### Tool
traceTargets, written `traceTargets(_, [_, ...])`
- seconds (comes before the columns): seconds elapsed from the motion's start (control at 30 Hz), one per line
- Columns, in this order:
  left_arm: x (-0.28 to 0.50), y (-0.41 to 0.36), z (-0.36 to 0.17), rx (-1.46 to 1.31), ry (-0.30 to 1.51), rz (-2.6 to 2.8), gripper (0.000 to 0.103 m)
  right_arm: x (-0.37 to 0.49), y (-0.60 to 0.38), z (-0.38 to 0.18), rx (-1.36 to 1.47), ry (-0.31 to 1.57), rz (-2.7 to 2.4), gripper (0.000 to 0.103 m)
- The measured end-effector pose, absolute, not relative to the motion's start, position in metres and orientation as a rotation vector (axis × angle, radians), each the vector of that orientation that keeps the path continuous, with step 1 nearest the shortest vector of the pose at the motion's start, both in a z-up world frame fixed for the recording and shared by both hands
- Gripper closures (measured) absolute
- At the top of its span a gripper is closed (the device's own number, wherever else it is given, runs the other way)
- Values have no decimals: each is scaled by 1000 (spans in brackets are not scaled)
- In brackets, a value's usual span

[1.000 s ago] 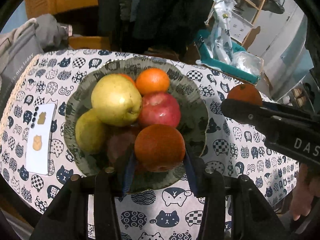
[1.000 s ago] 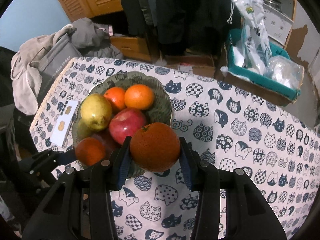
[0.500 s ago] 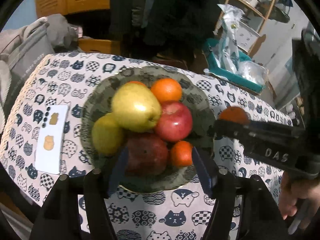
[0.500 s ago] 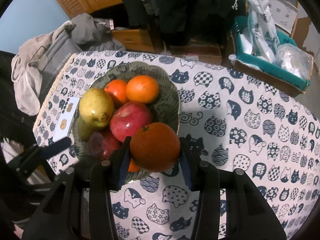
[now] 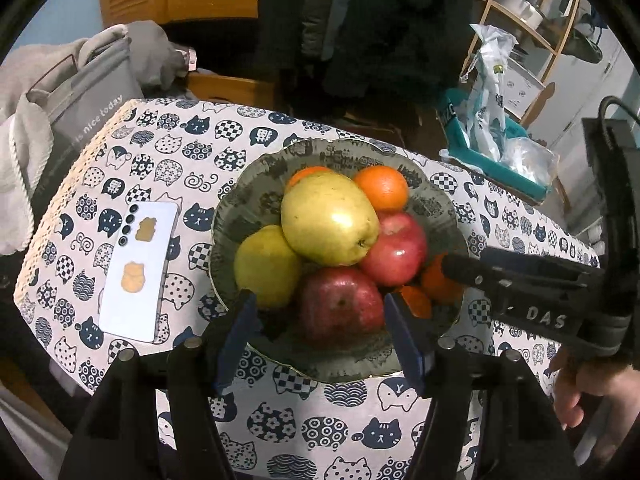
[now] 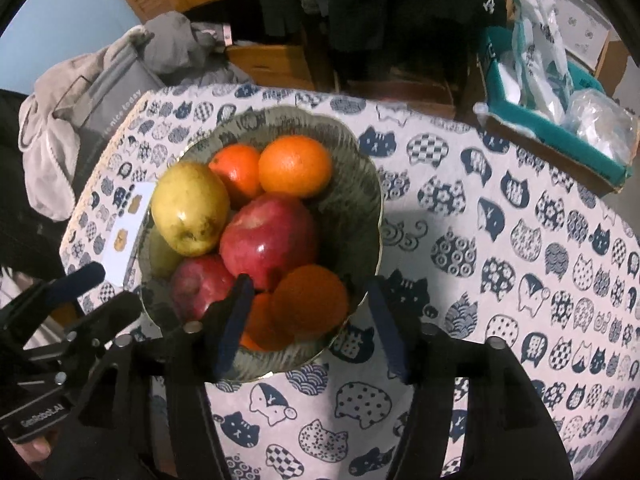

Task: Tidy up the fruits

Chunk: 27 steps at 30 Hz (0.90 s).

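Down in the bowl (image 6: 360, 184) sits the dark orange (image 6: 310, 300), next to the red apples — a good spot, so it can't roll off. Just above it the right gripper (image 6: 310, 316) gapes, holding nothing. So does the left gripper (image 5: 324, 320).

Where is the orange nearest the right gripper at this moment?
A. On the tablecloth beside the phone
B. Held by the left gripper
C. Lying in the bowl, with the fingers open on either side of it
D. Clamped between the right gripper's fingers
C: the orange lies in the bowl against the red apple, and the right gripper stands open with gaps on both sides.
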<state>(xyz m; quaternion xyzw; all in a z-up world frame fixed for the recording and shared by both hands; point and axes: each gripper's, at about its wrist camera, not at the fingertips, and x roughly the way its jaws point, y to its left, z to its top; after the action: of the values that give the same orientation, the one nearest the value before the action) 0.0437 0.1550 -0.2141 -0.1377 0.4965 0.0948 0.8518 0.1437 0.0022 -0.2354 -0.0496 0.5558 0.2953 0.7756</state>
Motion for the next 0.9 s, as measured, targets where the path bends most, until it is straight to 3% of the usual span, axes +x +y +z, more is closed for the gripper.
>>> traceTargets(0.43, [36, 151, -175, -279, 966, 189, 35, 134, -20, -171, -154, 1015, 545, 42])
traceTargets(0.57, [31, 148, -159, -263, 928, 188, 29, 127, -26, -150, -171, 955, 526, 41])
traceTargets(0.9, [17, 139, -113, -206, 823, 191, 23, 98, -41, -92, -196, 795, 507, 29])
